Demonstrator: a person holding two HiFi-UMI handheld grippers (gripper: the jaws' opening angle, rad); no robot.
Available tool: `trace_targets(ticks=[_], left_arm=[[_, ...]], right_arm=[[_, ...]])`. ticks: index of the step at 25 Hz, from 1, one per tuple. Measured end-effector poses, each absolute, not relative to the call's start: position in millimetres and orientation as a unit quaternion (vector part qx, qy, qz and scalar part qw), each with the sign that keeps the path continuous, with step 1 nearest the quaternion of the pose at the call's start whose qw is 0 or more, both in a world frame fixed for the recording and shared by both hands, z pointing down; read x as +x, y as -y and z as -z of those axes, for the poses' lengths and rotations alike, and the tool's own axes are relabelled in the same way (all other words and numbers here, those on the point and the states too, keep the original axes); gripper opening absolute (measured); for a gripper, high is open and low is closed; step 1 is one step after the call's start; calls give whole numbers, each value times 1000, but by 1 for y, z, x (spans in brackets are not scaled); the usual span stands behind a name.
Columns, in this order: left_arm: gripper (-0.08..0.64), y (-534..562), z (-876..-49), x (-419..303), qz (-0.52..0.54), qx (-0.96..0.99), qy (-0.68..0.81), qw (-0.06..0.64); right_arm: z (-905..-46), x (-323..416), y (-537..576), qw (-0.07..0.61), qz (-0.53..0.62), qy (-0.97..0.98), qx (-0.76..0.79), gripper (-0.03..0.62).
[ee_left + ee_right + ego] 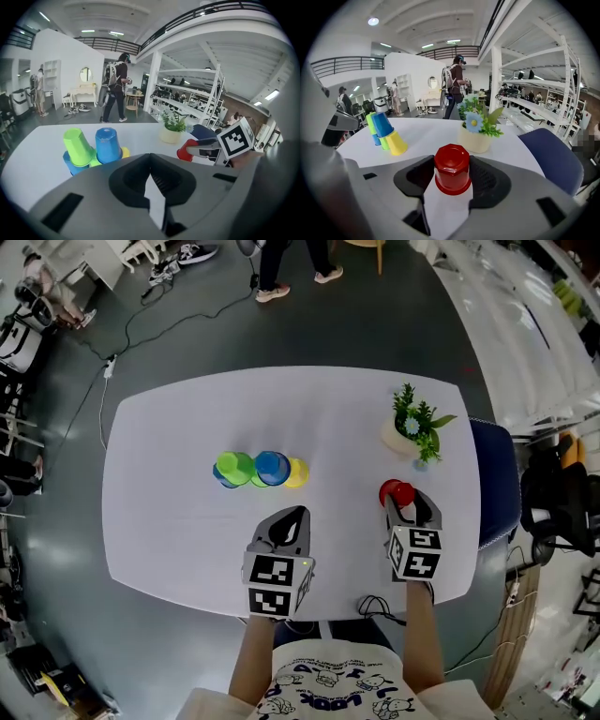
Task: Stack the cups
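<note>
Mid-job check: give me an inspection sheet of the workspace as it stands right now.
Surface: white table, plain.
Job's things: green cup, blue cup and yellow cup clustered mid-table; red cup upside down near the right side.
Clutter: potted plant, far right corner.
Grippers: left gripper shut, empty; right gripper closed on the red cup.
Cables: cable at the near table edge; floor cable beyond the far left corner.
Surroundings: blue chair right of the table; person walking beyond it.

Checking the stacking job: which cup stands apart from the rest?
The red cup, upside down between the right tool's jaws near the potted plant; the other cups huddle together mid-table.
</note>
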State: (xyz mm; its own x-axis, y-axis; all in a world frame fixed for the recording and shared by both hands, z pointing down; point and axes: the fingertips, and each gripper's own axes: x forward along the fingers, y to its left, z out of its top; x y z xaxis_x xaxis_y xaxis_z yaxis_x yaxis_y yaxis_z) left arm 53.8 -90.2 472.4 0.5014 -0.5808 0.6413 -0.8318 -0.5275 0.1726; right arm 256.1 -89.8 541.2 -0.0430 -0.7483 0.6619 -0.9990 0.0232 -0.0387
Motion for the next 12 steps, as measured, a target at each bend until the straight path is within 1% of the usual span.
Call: trace_targets(ticks=[12], left_arm=[[14,97,-440,-25,-216,806,496,241]], right_arm=[[-446,162,147,207,-181,759,590,249]])
